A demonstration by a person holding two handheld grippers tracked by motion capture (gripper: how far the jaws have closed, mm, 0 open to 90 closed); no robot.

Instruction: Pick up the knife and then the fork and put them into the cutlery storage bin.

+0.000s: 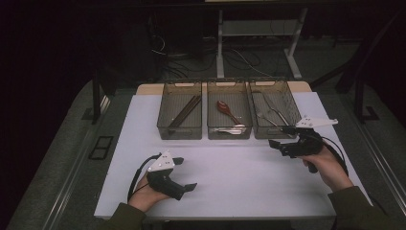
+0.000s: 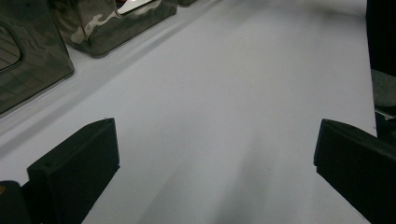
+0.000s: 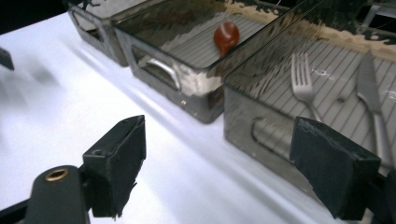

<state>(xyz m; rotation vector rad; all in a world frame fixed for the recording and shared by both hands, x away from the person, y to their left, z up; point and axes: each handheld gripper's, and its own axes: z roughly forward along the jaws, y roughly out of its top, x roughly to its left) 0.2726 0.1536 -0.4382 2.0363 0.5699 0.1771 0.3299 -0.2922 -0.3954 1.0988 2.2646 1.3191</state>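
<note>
Three smoky clear bins stand in a row at the back of the white table (image 1: 230,177). Dark chopsticks (image 1: 186,111) lie in the left bin (image 1: 180,134). The middle bin (image 1: 229,135) holds a red-brown spoon (image 1: 224,108) and a metal spoon (image 1: 232,129). A fork (image 3: 302,81) and a knife (image 3: 371,95) lie in the right bin (image 1: 268,135). My left gripper (image 1: 187,173) rests low at the front left, open and empty, with bare table between its jaws. My right gripper (image 1: 279,136) hovers just in front of the right bin's near wall, open with nothing between its jaws.
The table's white sheet stretches between the two hands. Beyond the bins, a desk frame (image 1: 220,43) and loose cables (image 1: 239,60) lie on the dark floor. Dark grey ledges run along the table's left and right sides.
</note>
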